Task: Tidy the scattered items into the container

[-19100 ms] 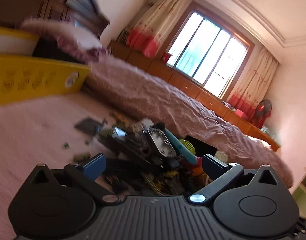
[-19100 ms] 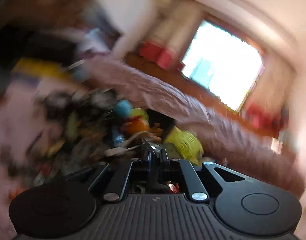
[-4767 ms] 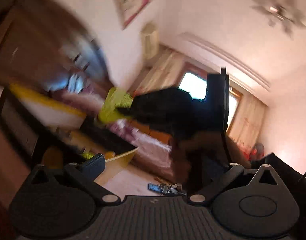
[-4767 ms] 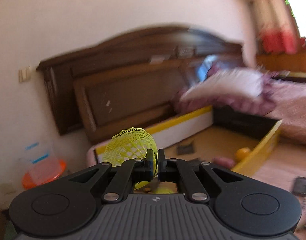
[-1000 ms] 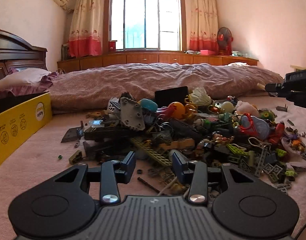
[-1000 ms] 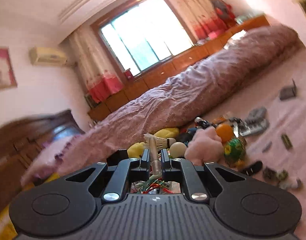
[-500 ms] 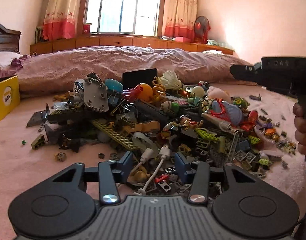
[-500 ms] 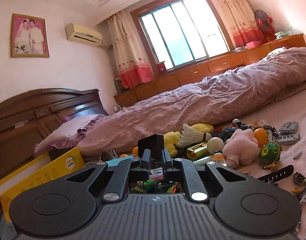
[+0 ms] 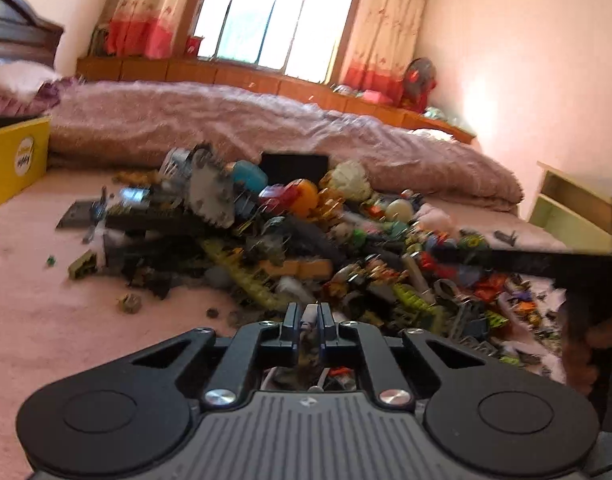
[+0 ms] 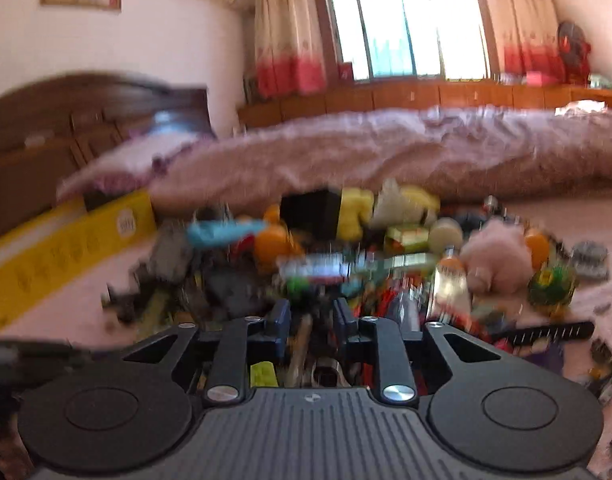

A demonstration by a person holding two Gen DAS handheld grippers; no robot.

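I am clamping my left gripper (image 9: 308, 322) on a light, stiff white plug (image 9: 309, 314) at the near edge of the toy pile (image 9: 306, 236), while my right gripper (image 10: 312, 320) is hanging part-open over it.

A home bedroom: a bed (image 9: 265, 128) with a pink quilt lies beyond the tongs, a dark wooden headboard (image 10: 85, 128) far left, curtained window (image 9: 277, 20) behind, toys (image 9: 306, 240) heaped just ahead.

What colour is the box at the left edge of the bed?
Yellow: the box has a white round label, clearest in the left wrist view.
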